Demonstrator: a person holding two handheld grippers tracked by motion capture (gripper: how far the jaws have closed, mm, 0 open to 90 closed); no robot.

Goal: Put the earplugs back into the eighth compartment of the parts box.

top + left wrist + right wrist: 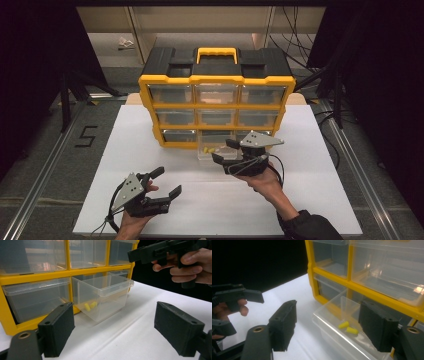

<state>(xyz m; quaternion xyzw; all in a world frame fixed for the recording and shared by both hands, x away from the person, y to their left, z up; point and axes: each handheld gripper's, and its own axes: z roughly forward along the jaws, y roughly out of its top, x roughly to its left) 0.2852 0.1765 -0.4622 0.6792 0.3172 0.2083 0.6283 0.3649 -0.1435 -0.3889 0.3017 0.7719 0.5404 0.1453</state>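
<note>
Below the right gripper (225,151) fingers (283,323), earplugs (347,328) lie in the drawer (329,322).

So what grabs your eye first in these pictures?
The yellow-and-black drawer cabinet standing at the far side of the white table, with clear drawers in three rows. Its bottom middle drawer is pulled out, with two small yellow pieces inside. Just before it the right gripper hangs with jaws open, and the left gripper, also open, sits nearer the person.
</note>
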